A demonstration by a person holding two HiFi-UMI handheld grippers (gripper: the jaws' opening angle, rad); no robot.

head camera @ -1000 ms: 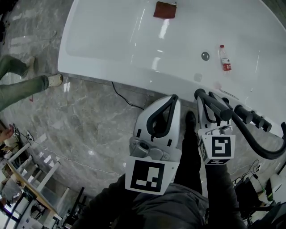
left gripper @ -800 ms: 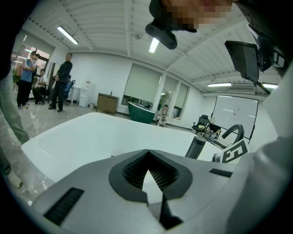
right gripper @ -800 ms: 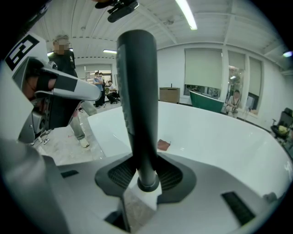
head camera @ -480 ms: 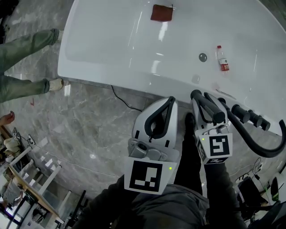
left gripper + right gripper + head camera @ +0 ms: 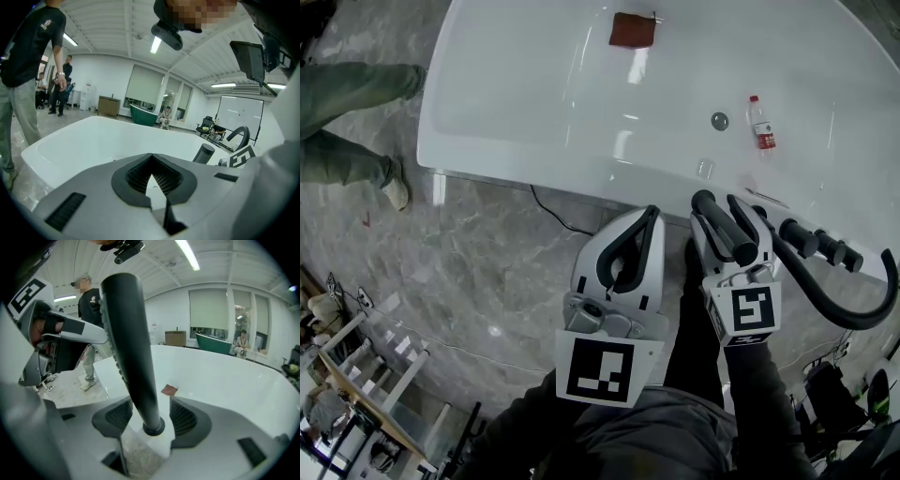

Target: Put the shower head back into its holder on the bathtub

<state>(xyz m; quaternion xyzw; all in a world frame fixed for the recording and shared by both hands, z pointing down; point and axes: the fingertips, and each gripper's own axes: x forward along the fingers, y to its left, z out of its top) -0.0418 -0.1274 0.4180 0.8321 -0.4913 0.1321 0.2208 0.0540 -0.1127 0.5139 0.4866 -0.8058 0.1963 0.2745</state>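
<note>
Shower head (image 5: 131, 348) loose in right tool (image 5: 151, 411)
Jaws just spread apart round it, left tool (image 5: 151, 161) closed empty, red label on bottle (image 5: 757, 124) in the bathtub (image 5: 516, 103) unreadable

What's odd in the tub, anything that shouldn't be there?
Two strays in the bathtub: a plastic bottle with a red label lies on its side beside the drain, and a reddish-brown cloth lies further along the tub floor, apart from it. Neither belongs in a bath. No spill or damage visible.
</note>
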